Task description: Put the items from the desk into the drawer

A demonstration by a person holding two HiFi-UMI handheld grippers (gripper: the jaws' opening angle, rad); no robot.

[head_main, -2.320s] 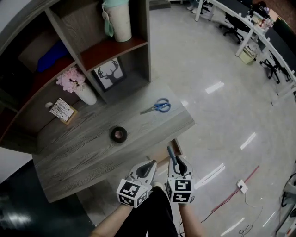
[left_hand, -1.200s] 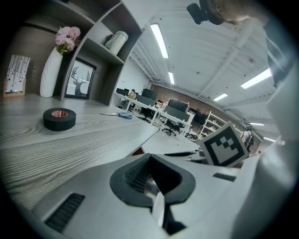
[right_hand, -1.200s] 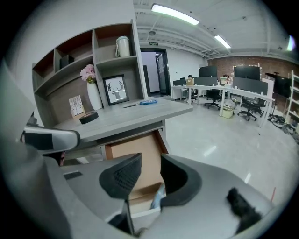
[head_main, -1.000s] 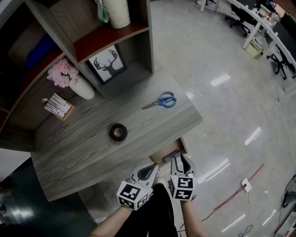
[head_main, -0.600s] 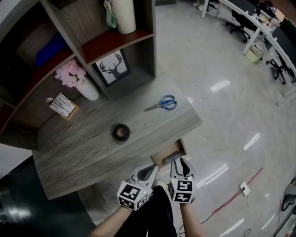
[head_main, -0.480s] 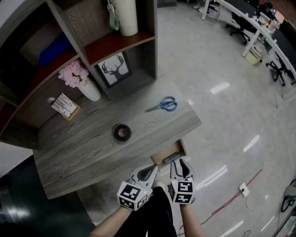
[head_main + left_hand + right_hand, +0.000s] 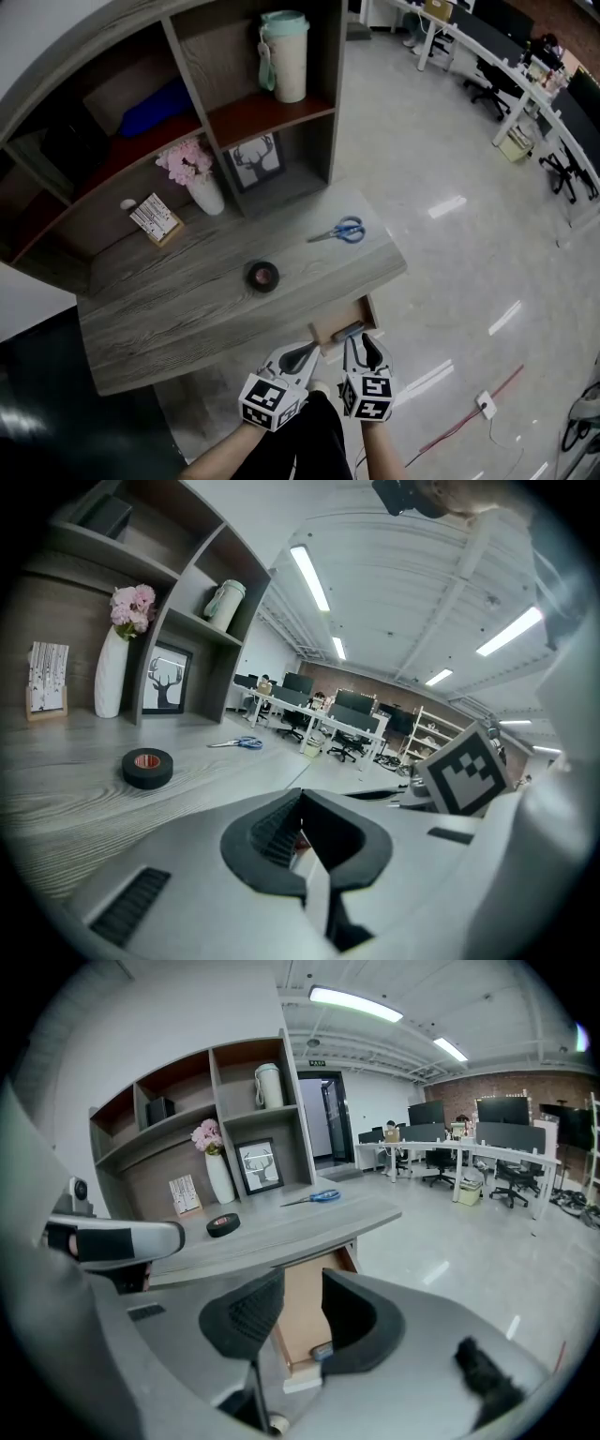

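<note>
Head view: both grippers hang at bottom centre, below the counter's [image 7: 178, 309] front edge. The tape roll [image 7: 262, 276] lies flat up-left of the left gripper [image 7: 305, 354], which is nearer. The scissors [image 7: 339, 231] lie upper right, long axis across the frame, handles rightward. The drawer [image 7: 340, 324] stands part-open just above the right gripper [image 7: 364, 344].

Left gripper view: jaws closed together, empty.

Right gripper view: jaws apart on nothing (the drawer shows through the gap); its contents are unclear.
</note>
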